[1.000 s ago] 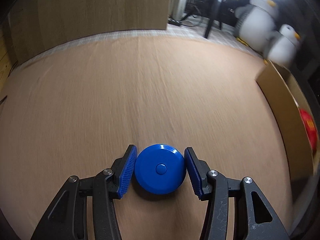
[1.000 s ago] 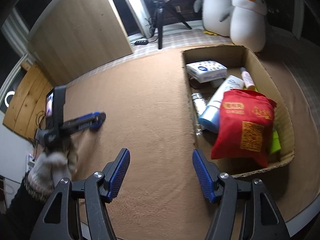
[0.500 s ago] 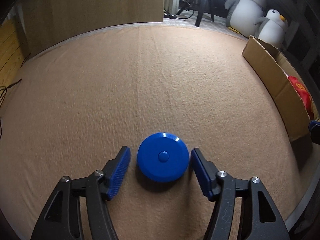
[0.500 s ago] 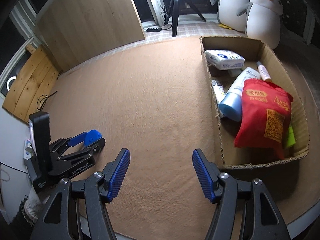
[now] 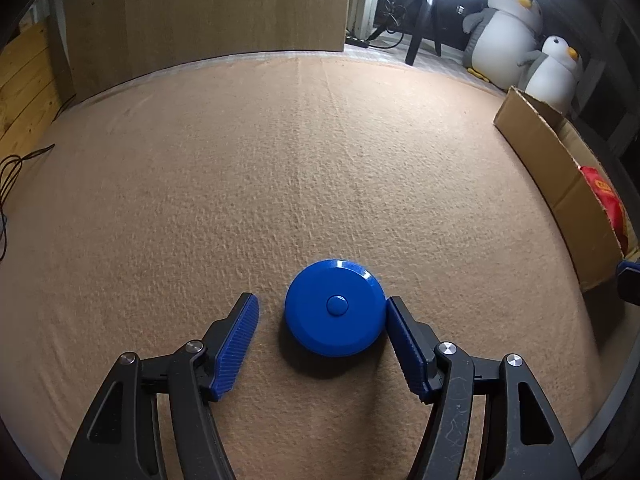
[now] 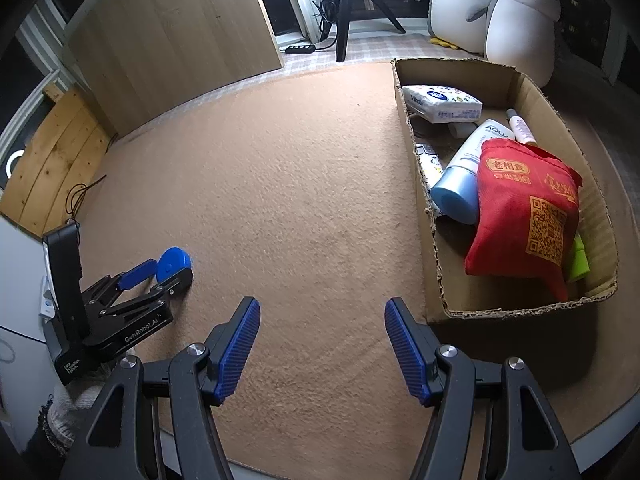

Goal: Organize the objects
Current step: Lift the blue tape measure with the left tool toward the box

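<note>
The blue round case [image 5: 335, 307] lies flat on the tan mat [image 5: 280, 160], button up, no long axis, between the spread left gripper [image 5: 322, 308], at its right pad's nine o'clock, left pad clear; the right gripper [image 6: 322, 308] gapes empty.

Left claw [image 5: 322, 316] tilts steeply down, jaws just widened around the blue disc [image 5: 334, 307], right pad brushing it, while right claw [image 6: 322, 318] hangs spread, nothing between.

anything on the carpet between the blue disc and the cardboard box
Nothing: bare carpet from the blue disc to the cardboard box, seen in the right wrist view.
</note>
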`<state>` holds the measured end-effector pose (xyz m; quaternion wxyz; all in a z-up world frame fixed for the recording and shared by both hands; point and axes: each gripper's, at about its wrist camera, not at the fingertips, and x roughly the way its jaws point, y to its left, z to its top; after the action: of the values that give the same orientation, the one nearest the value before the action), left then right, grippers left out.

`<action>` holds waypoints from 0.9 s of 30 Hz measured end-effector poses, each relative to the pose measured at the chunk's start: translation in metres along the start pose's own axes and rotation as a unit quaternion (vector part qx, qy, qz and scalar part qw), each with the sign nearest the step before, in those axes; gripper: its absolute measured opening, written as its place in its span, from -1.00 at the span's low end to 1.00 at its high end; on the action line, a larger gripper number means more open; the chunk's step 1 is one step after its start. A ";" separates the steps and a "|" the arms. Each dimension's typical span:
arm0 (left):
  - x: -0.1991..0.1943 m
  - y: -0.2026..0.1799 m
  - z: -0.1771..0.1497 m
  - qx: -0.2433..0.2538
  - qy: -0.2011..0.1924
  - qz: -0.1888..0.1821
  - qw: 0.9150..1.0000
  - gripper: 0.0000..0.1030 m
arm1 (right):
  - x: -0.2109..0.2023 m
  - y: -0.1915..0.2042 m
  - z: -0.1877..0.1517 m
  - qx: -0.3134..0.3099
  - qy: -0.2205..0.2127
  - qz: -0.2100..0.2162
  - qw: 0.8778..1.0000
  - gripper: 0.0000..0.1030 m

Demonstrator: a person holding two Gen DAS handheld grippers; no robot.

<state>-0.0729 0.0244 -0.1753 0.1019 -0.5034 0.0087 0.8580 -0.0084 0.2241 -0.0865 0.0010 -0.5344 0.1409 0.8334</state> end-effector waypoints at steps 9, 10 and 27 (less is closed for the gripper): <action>-0.004 0.008 -0.003 -0.005 0.004 -0.004 1.000 0.45 | 0.002 -0.005 0.000 0.004 0.003 0.002 1.000 0.19; -0.003 0.008 -0.002 -0.004 0.004 -0.003 1.000 0.45 | 0.002 -0.006 0.000 0.004 0.003 0.002 1.000 0.19; -0.007 0.007 0.002 -0.005 -0.007 -0.016 1.000 0.04 | -0.007 -0.011 -0.006 0.008 -0.002 0.000 1.000 0.19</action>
<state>-0.0724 0.0171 -0.1686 0.1134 -0.4980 -0.0048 0.8597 0.0016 0.2341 -0.0848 0.0058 -0.5329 0.1476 0.8332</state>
